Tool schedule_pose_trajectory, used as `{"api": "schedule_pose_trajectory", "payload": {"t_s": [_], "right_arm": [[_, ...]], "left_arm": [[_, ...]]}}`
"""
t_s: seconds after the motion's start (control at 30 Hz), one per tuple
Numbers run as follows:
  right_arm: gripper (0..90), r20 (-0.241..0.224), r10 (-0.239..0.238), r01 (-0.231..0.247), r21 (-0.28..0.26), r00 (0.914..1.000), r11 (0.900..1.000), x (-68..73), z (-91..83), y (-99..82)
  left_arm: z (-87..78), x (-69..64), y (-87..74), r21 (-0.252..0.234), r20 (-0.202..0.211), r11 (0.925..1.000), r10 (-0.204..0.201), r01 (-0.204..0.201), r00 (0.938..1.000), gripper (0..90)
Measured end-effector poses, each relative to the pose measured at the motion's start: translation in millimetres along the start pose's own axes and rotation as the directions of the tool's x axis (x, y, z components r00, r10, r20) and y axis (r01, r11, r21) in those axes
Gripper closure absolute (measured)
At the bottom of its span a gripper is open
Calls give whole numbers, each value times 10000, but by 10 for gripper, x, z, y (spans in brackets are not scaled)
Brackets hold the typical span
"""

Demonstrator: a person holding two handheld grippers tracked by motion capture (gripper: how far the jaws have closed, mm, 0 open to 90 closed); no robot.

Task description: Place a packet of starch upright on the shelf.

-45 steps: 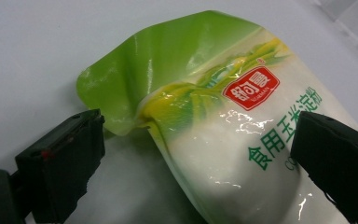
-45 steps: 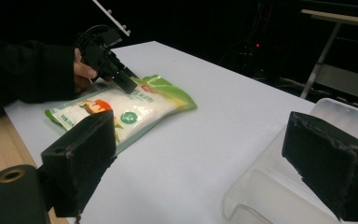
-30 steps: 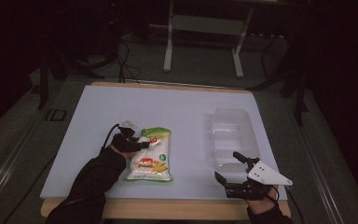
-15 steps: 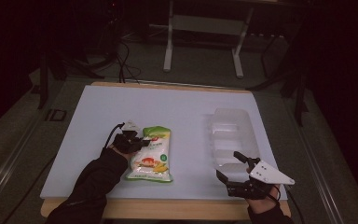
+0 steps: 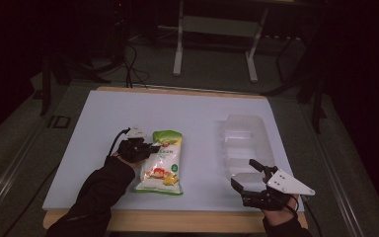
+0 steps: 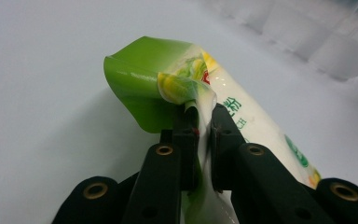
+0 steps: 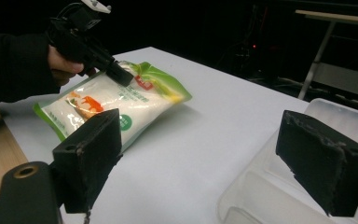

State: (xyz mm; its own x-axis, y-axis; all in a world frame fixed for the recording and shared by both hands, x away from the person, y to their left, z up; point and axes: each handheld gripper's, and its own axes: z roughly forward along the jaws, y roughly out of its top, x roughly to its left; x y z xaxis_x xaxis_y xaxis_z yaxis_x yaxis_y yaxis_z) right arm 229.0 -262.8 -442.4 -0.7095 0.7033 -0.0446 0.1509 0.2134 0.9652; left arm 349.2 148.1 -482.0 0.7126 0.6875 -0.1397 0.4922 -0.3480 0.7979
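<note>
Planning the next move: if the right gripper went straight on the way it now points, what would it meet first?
Probably the clear plastic compartment tray: the open right gripper points over its near edge. The green-and-white snack bag lies off left. Depth is uncertain.

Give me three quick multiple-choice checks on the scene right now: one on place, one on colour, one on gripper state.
1. Where is the clear plastic tray relative to the snack bag?
A. to the person's right of it
B. to the person's left of it
C. under it

2. What colour is the bag's top edge?
A. red
B. green
C. blue

3. What is the left gripper doing?
A. hanging open
B. shut on nothing
C. shut on the bag

Key: 1 A, the high view shows the tray nearer the right gripper. 2 B, the folded edge is green. 3 C, its fingers pinch the bag's edge.
</note>
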Motion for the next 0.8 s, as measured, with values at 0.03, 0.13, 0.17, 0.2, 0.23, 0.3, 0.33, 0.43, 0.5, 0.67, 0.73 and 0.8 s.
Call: {"api": "schedule_pose_trajectory", "payload": {"t_s": [0.03, 0.13, 0.17, 0.2, 0.23, 0.3, 0.33, 0.43, 0.5, 0.67, 0.73, 0.8], "right_arm": [[140, 35, -13, 13, -20, 10000, 10000, 0, -4, 4], [143, 48, -3, 4, -51, 10000, 10000, -7, -14, 15], [150, 33, 8, -8, -56, 10000, 10000, -9, -19, 17], [159, -16, 0, 0, -82, 10000, 10000, -11, -23, 20], [159, 37, -60, 60, -135, 10000, 9999, -11, -28, 23], [169, 0, -66, 66, -219, 10000, 9997, -11, -39, 35], [169, 48, -61, 62, -272, 10000, 9996, -8, -46, 42], [192, 43, -123, 124, -408, 9999, 9991, -14, -65, 61], [208, 11, -163, 163, -467, 9999, 9988, -17, -80, 73], [213, 63, -333, 336, -583, 9994, 9977, -17, -89, 103], [221, 25, -353, 354, -588, 9994, 9976, -18, -86, 111], [235, -102, -248, 243, -454, 9996, 9987, -28, -72, 134]], "left_arm": [[-11, -14, 6, -61, 8, 10000, 3, -3, 10000, 845], [-38, -54, 26, -187, 86, 9998, 71, -69, 9999, 845], [-47, -64, 36, -191, 131, 9998, 112, -109, 9999, 846], [-47, -64, 36, -191, 131, 9998, 112, -109, 9999, 846], [-65, -95, 52, -313, 193, 9994, 135, -129, 9997, 846], [-86, -122, 71, -398, 255, 9990, 191, -181, 9995, 847], [-96, -139, 82, -467, 288, 9987, 193, -180, 9994, 847], [-127, -191, 116, -621, 361, 9977, 308, -285, 9989, 847], [-148, -233, 138, -740, 344, 9964, 450, -424, 9984, 847], [-226, -303, 196, -1086, 480, 9920, 695, -640, 9964, 848], [-249, -318, 204, -1228, 450, 9899, 767, -707, 9960, 848], [-323, -348, 240, -1579, 455, 9842, 878, -797, 9951, 853]]}}
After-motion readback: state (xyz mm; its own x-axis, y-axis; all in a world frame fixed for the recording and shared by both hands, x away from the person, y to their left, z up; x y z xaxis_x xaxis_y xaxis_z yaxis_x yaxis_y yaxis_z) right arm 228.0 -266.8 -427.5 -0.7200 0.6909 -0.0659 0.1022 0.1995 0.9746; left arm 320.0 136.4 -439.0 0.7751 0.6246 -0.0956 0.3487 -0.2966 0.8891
